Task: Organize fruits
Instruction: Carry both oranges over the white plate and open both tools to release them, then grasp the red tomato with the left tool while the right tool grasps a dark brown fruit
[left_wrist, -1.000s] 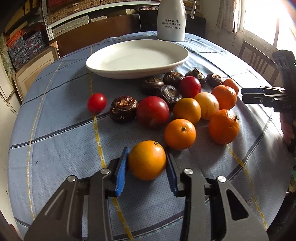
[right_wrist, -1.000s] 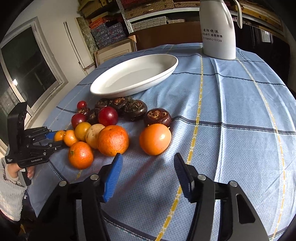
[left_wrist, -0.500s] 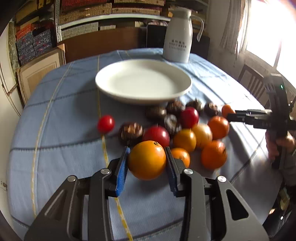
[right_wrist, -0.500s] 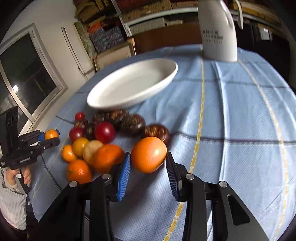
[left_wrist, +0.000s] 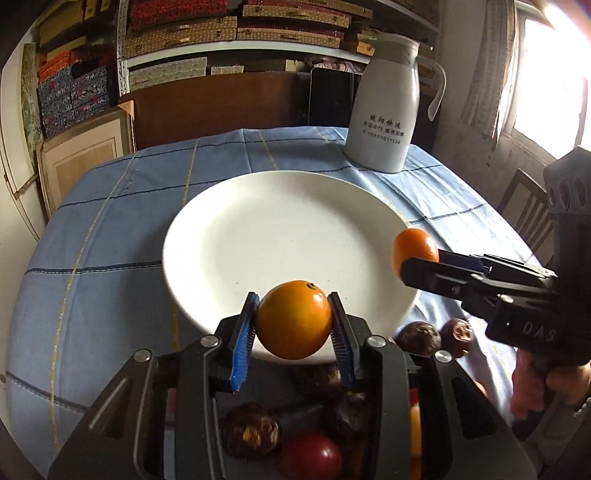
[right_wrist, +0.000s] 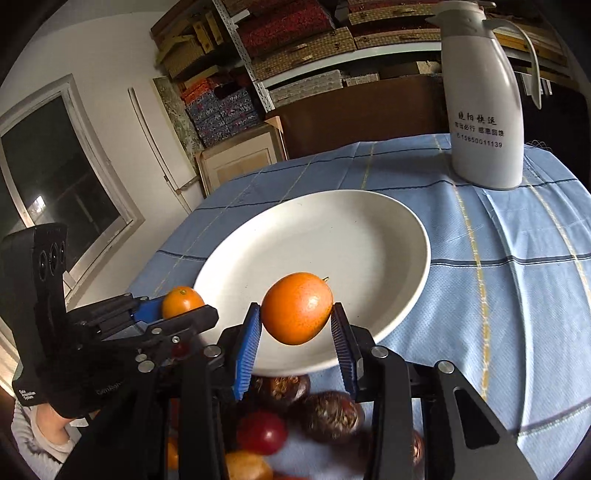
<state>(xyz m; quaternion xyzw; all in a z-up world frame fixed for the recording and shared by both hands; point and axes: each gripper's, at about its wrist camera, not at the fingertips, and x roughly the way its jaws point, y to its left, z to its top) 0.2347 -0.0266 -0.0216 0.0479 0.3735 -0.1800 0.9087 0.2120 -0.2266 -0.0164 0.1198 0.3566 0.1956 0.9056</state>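
My left gripper (left_wrist: 293, 325) is shut on an orange fruit (left_wrist: 293, 319) and holds it above the near rim of the empty white plate (left_wrist: 288, 236). My right gripper (right_wrist: 297, 325) is shut on another orange fruit (right_wrist: 297, 313), also held over the plate's near edge (right_wrist: 321, 258). In the left wrist view the right gripper (left_wrist: 410, 264) comes in from the right with its orange (left_wrist: 413, 249). In the right wrist view the left gripper (right_wrist: 177, 315) shows at the left with its orange (right_wrist: 181, 302). The remaining fruits lie below the grippers, partly hidden.
Dark brown fruits (left_wrist: 419, 338) (right_wrist: 328, 417), a red fruit (left_wrist: 310, 456) (right_wrist: 262, 432) and orange ones lie on the blue checked tablecloth (left_wrist: 103, 280) before the plate. A white jug (left_wrist: 386, 107) (right_wrist: 485, 99) stands behind it. A chair (left_wrist: 524, 206) is at the right.
Both grippers have lifted their oranges off the cloth and moved forward to the plate's near edge. The fruit pile now lies beneath them.
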